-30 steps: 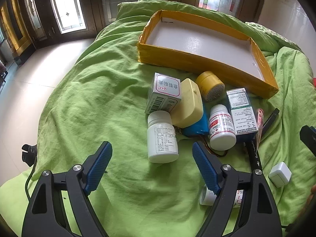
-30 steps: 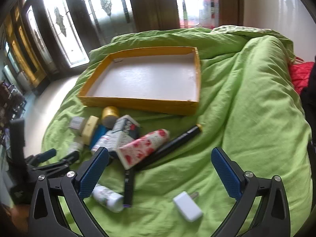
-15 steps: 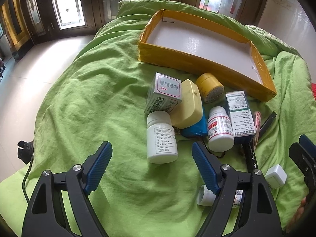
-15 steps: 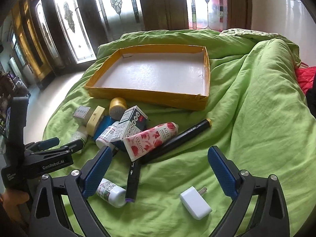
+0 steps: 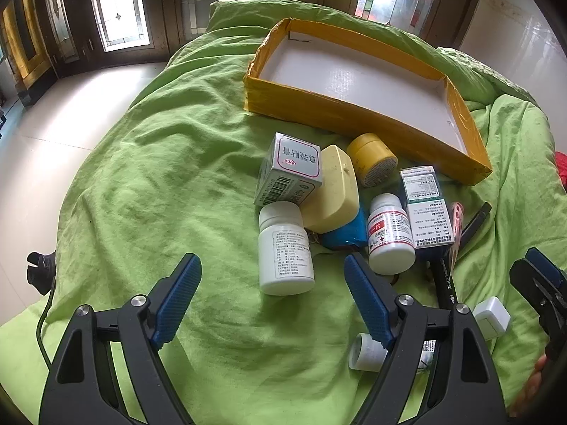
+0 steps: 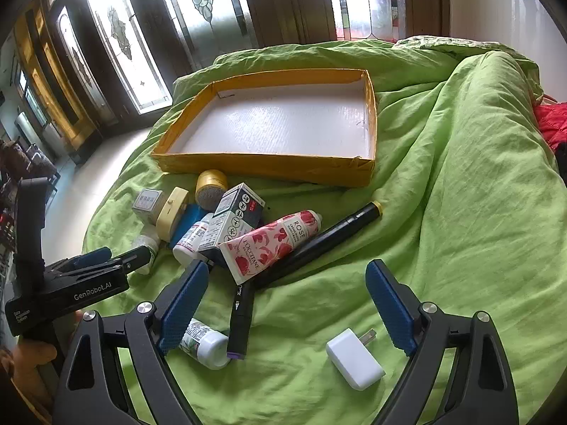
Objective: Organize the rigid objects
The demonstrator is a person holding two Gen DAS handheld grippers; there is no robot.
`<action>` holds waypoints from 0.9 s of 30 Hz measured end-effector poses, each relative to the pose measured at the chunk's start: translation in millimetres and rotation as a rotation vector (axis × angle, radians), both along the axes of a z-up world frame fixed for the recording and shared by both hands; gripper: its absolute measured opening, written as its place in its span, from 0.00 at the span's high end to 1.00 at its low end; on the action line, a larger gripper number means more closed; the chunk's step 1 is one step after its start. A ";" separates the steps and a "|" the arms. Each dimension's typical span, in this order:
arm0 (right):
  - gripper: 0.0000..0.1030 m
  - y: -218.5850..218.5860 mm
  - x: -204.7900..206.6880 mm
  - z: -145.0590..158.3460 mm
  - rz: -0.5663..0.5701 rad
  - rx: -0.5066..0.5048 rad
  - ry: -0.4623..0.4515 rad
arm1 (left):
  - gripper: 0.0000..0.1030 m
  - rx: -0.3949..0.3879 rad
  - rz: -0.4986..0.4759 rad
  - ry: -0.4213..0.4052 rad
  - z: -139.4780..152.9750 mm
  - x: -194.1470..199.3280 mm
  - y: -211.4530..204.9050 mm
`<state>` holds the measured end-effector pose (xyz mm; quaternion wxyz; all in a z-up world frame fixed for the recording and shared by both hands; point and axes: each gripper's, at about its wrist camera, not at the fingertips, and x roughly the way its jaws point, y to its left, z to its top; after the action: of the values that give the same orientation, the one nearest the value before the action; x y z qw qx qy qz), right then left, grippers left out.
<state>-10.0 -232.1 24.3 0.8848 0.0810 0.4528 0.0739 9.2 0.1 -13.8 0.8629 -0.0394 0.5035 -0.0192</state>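
Bedding (image 6: 460,194) in green carries an empty yellow tray (image 6: 262,168), with the clutter heaped just in front of it. The right gripper (image 6: 287,304), spread with nothing between its pads, has just been closing; the left gripper (image 5: 273,301) hangs spread near a white bottle (image 5: 285,251). Best to straddle the white charger (image 6: 354,359) squarely, lower, then pinch its flat sides.

Small bottle (image 5: 366,351) half hidden (behind finger)
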 end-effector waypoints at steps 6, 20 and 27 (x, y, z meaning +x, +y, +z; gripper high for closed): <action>0.15 -0.5 2.3 -3.0 -0.007 0.002 0.011 | 0.20 0.003 -0.006 0.006 -1.9 3.4 -2.1; 0.15 -1.6 4.6 -9.0 -0.017 -0.003 0.028 | 0.21 0.002 0.006 0.039 -9.7 12.5 -1.2; 0.15 -2.2 4.0 -9.4 -0.018 -0.002 0.028 | 0.37 0.007 -0.008 0.066 -16.3 16.5 -6.0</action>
<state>-6.0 -234.3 14.9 0.8791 0.0854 0.4645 0.0646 25.7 -5.8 -30.1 0.8458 -0.0351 0.5319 -0.0194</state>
